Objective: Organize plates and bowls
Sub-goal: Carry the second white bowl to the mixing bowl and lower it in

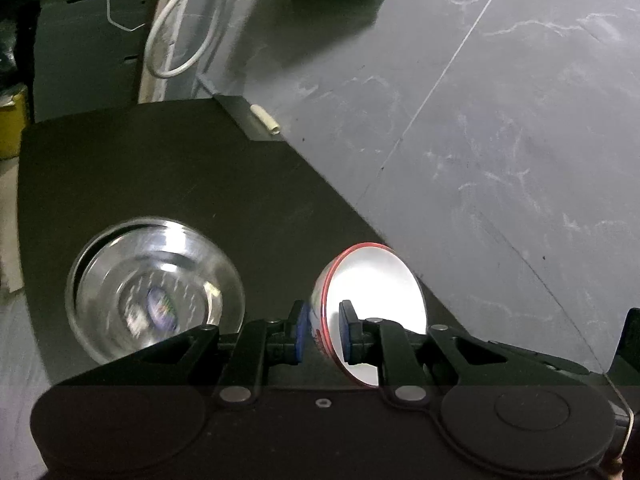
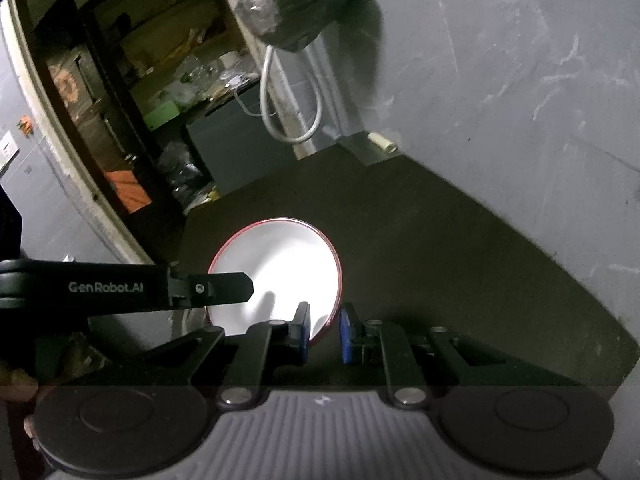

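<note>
left gripper [image 1: 323,330] clamped on rim of white red-rimmed bowl [image 1: 380,292], right gripper [image 2: 325,330] clamped on same bowl's opposite rim, steel bowl [image 1: 154,290] on dark table [image 1: 160,168] near its left edge

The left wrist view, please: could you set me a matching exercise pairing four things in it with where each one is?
Things:
1. red-rimmed bowl
2. steel bowl
3. white cable
4. cream tube

Places:
a. hangs in a loop in the background
b. lies on a dark ledge
c. pinched at its rim by the left tool
d. rests on the black table

Pairs: 1-c, 2-d, 3-a, 4-b
</note>
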{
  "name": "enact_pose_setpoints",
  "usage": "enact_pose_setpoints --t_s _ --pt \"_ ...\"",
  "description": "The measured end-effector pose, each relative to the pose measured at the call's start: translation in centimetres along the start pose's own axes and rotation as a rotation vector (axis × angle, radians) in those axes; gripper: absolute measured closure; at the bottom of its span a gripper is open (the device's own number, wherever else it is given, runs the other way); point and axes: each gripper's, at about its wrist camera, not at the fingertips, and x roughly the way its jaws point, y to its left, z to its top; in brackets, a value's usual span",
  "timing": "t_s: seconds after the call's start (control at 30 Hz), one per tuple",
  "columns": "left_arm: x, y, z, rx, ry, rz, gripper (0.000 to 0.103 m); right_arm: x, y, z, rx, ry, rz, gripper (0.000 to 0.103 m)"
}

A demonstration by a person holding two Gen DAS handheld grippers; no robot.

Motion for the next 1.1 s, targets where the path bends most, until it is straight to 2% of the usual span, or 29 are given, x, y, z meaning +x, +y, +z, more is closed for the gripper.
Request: enact_pose_setpoints --t_s 0.67,1.1 --pt "-4.2 3.2 -6.5 -0.066 0.035 0.065 0.084 -1.9 4.8 -5.6 -0.073 0.145 0.061 0.086" --pt "-4.5 5.2 -8.3 -0.106 0.073 0.098 0.083 -0.9 6.2 -6.6 -0.083 0.205 0.089 0.085"
